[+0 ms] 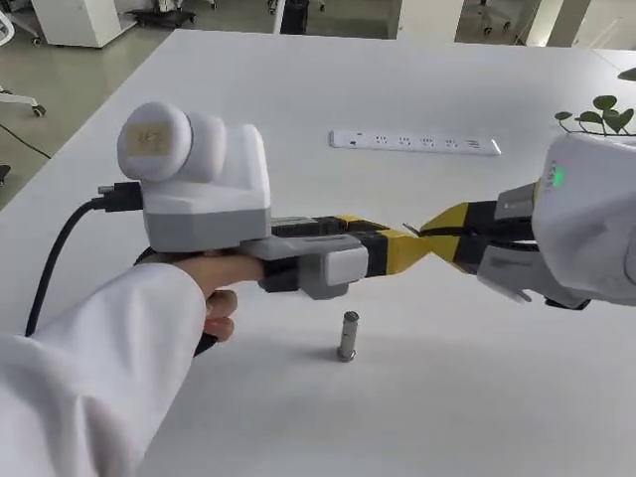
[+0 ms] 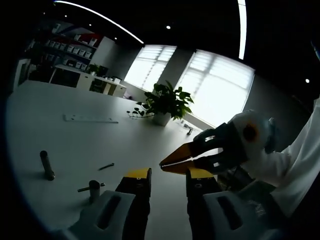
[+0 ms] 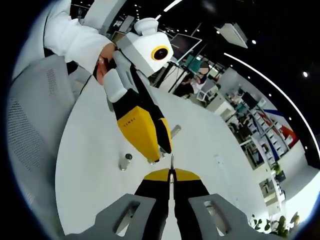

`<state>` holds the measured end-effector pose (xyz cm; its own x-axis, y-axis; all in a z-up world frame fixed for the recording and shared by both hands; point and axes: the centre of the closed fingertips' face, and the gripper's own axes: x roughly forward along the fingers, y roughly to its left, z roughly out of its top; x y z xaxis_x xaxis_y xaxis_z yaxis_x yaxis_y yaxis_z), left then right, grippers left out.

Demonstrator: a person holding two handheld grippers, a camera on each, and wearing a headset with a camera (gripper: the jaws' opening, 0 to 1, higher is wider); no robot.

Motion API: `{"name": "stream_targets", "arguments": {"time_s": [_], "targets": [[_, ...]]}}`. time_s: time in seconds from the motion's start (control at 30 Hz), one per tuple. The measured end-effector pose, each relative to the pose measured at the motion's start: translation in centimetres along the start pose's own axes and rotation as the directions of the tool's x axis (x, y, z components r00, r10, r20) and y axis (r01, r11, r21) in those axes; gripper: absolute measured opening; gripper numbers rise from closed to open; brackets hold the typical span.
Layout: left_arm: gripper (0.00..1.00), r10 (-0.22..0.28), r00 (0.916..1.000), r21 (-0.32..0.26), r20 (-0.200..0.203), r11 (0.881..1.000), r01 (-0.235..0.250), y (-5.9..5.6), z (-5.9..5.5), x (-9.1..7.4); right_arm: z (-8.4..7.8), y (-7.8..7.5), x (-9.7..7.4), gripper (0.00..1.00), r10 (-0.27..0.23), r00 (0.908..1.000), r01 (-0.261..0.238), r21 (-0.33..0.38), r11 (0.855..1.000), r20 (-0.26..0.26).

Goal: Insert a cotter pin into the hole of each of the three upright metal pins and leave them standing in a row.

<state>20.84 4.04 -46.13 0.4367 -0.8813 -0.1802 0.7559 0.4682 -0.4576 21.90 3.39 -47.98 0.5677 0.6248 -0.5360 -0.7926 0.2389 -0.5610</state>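
Yellow left tongs (image 1: 402,248) stand apart with nothing gripped, their tips meeting those of the right tongs (image 3: 171,175) above the desk (image 1: 298,99). Below the left tongs, on the person's side, a metal pin (image 1: 348,336) stands upright, its long axis vertical. The right tongs are pinched on a thin cotter pin (image 3: 172,162) lying along them, so I judge they must drop and enter crosswise.
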Motion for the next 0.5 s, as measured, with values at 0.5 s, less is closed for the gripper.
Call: {"name": "stream_targets", "arguments": {"time_s": [0.5], "targets": [[0.08,-0.048,0.9959,-0.029,-0.077,0.999,0.046,-0.2,-1.8,1.0,-0.1,1.4,-0.7,0.00,0.002,1.0000,-0.002,-0.012,1.000,-0.010]]}}
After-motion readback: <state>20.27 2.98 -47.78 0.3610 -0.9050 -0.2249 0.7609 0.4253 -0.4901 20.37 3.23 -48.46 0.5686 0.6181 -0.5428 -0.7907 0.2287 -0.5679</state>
